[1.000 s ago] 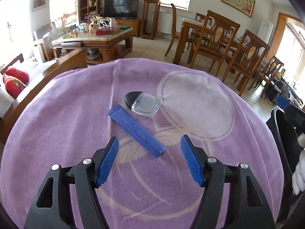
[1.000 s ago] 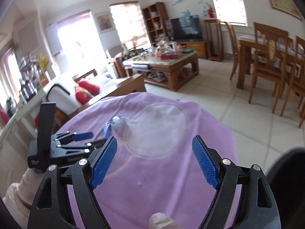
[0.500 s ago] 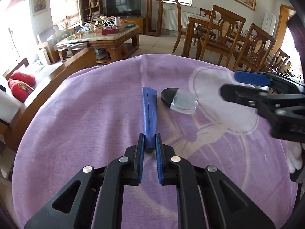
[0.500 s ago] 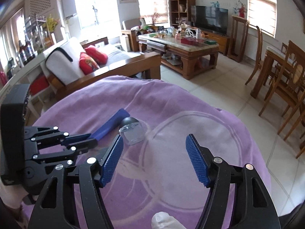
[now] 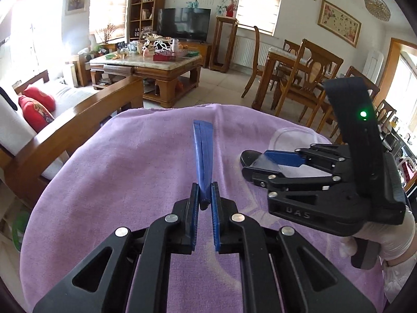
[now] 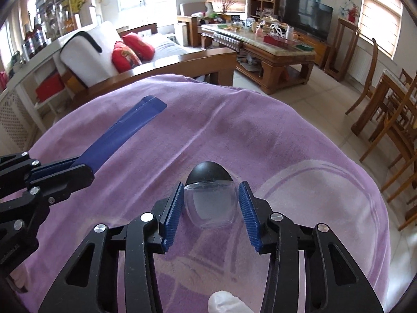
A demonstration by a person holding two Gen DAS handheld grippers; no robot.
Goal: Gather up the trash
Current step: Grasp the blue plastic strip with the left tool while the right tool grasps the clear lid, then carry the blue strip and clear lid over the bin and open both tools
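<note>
Judging from how things lie, the trash pickup is only at the grabbing stage, and nothing has been carried off yet. The blue strip [image 5: 202, 156] is already clamped at its near end by the left gripper [image 5: 204, 203], pads pressed tight on it, while the rest of it sticks out over the purple cloth [image 5: 130, 169]. Just to the right of that strip, the clear bottle with the black cap [image 6: 209, 203] is straddled by the right gripper [image 6: 209, 208], whose jaws have just been closing around it; the pads are seen right at its sides, but a firm squeeze can't be confirmed, so it's best called bracketed rather than held. The bottle looks to be lying on the cloth. A gloved hand [image 5: 391, 237] is seen behind the right gripper. No bin or bag can be made out, so both pieces are left to be lifted and dropped somewhere out of view.
</note>
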